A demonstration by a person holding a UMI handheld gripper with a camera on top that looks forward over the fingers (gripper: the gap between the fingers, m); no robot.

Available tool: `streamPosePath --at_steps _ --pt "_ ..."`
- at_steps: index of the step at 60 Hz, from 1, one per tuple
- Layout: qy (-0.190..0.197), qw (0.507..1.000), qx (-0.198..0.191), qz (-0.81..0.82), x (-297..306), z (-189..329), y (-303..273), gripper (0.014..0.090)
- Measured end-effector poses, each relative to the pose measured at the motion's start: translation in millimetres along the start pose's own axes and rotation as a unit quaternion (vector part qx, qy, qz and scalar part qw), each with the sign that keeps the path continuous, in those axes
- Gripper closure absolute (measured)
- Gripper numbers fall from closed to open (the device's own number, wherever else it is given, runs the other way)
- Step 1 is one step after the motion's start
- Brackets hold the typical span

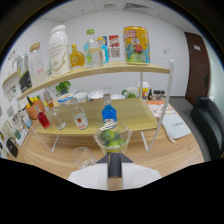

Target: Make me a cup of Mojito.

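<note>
Directly ahead of the gripper (114,161), a clear glass bowl of green limes (112,139) sits at its tip; whether the fingers are clenched cannot be told. An empty clear drinking glass (83,156) stands just beside it on the wooden table (170,152), near the blue-liquid bottle (108,111).

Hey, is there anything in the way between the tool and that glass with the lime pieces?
Nothing visible. The glass of lime pieces stands just ahead of the tool, with nothing between. The empty glass sits off to one side, and the blue bottle is beyond it.
</note>
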Motion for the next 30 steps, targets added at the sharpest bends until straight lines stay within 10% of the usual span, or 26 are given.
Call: streamPosePath --at_steps 30 --pt "0.129 0.899 0.111 -0.403 -22 5 -42 0.0895"
